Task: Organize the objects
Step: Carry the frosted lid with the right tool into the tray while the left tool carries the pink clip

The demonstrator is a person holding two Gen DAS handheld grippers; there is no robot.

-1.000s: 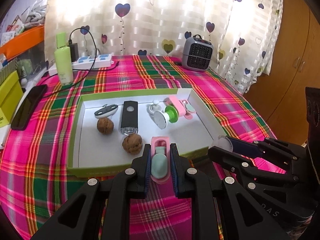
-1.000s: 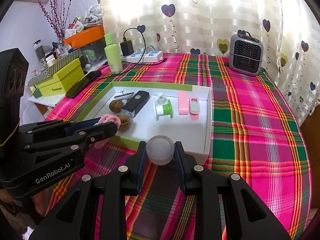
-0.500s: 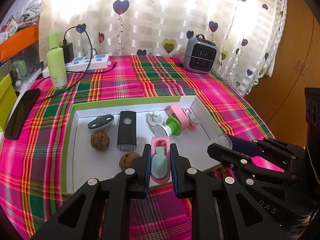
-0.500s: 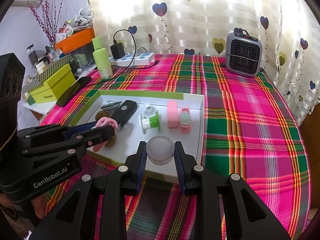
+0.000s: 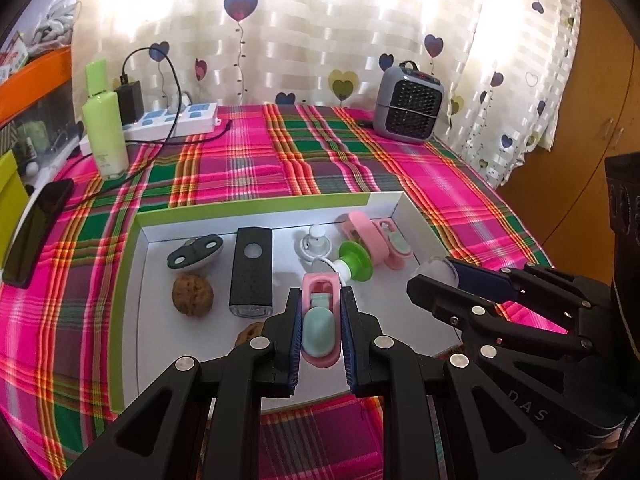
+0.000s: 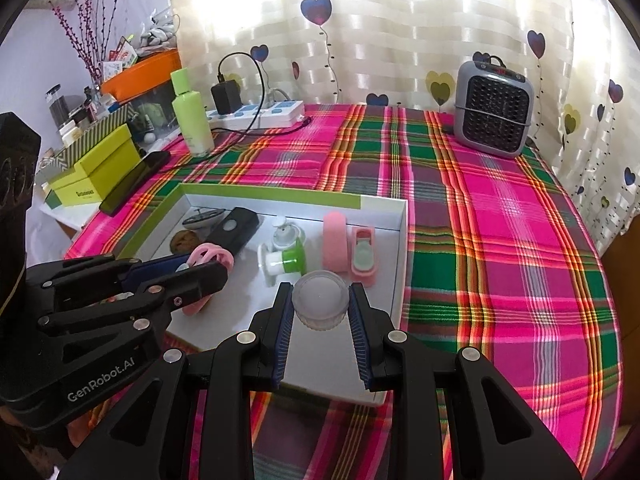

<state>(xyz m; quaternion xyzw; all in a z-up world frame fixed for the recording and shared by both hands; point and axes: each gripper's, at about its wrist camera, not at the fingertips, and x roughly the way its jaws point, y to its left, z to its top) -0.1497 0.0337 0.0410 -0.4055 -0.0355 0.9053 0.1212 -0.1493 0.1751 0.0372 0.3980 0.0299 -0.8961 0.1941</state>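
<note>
2 wrist cameras look down, near, perhaps sharing tray [image 5: 256, 206].

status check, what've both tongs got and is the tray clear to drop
Left tongs shut on pink clip. Right tongs shut on frosted round lid. Both over white tray; bare floor near its front right corner.

Pink-green plaid tablecloth [image 5: 304, 160]; white, green-rimmed tray [image 5: 256, 206].

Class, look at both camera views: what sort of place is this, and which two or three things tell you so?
Probably a room in a home: heart-print curtains behind a table under a plaid cloth, a small heater, and a power strip with a charger plugged in.
</note>
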